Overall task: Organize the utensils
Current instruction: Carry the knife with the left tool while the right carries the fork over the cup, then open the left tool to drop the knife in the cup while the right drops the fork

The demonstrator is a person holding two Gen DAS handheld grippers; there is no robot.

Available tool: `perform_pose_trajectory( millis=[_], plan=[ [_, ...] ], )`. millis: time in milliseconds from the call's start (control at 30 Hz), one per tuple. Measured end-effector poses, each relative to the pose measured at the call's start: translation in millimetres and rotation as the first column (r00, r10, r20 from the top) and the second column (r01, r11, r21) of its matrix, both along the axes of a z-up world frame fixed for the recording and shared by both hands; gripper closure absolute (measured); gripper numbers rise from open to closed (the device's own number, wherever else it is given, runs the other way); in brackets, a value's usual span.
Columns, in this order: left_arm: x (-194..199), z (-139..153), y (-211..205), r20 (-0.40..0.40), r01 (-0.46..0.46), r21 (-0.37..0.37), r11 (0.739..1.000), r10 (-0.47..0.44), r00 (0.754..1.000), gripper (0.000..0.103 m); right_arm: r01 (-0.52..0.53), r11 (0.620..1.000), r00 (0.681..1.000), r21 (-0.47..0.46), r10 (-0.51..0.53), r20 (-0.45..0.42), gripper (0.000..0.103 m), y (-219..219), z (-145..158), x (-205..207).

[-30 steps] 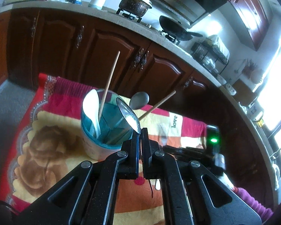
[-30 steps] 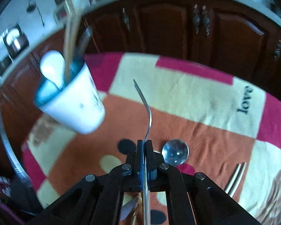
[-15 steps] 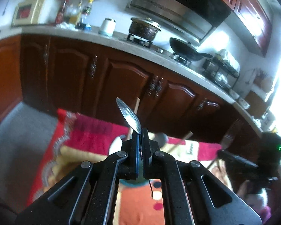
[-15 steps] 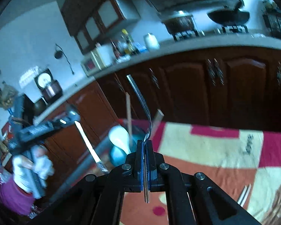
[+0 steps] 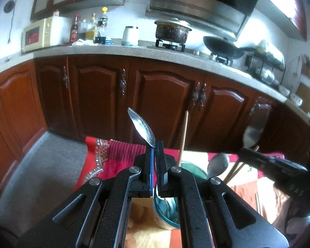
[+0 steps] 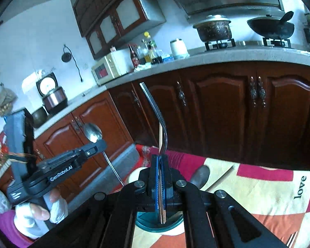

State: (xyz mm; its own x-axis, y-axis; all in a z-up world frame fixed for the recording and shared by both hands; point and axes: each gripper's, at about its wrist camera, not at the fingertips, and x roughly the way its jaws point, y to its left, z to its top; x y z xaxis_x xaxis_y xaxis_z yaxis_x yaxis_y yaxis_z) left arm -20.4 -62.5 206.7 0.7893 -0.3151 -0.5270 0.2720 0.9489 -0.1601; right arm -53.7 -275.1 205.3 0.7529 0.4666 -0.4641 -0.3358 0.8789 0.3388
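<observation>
Lifting both utensils clear now, my left gripper (image 5: pixel 154 144) pinching the spoon (image 5: pixel 141 127), my right gripper (image 6: pixel 160 159) clamping the fork (image 6: pixel 155 111), the blue cup (image 5: pixel 167 210) waiting just below my jaws.

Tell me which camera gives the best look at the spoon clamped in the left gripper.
The right wrist view: it shows the spoon side-on, bowl above the left gripper, handle hanging below. The left wrist view catches only its bowl, edge-on above its own shut jaws.
</observation>
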Motion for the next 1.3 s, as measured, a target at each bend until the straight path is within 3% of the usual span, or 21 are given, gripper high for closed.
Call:
perform_pose_trajectory(
  millis=[267,800,867,933,1000,1300],
  plan=[
    [-3.4,-28.0,-14.8,-0.035,0.025,0.036,0.999,-0.024,0.999,0.102,-0.009,1.0,0.995,0.01,0.009,-0.099,0.101,3.2,-45.0,0.5],
    [-14.0,-45.1,-29.7,-0.116,0.036,0.047,0.998,-0.03,0.993,0.1,0.027,0.999,0.978,0.037,-0.018,-0.207,0.099,-12.0,-68.8,-4.1],
    [-14.9,-43.1,-29.5,-0.121,0.039,0.038,0.999,-0.034,0.992,0.094,0.033,0.999,0.977,0.023,-0.027,-0.211,0.092,-13.8,-68.1,-6.2],
    [-16.7,-40.9,-29.0,-0.123,0.037,0.03,0.999,-0.033,0.992,0.075,0.041,0.999,0.977,0.023,-0.035,-0.209,0.076,-16.8,-67.2,-9.3],
    [-19.8,-37.9,-27.8,-0.117,0.036,0.022,0.999,-0.033,0.993,0.069,0.046,0.998,0.977,0.03,-0.039,-0.211,0.075,-18.9,-66.3,-12.1],
    [-37.0,-28.0,-27.2,-0.108,0.034,0.027,0.999,-0.031,0.994,0.065,0.054,0.998,0.978,0.035,-0.046,-0.205,0.073,-23.7,-56.7,-32.4]
  ],
)
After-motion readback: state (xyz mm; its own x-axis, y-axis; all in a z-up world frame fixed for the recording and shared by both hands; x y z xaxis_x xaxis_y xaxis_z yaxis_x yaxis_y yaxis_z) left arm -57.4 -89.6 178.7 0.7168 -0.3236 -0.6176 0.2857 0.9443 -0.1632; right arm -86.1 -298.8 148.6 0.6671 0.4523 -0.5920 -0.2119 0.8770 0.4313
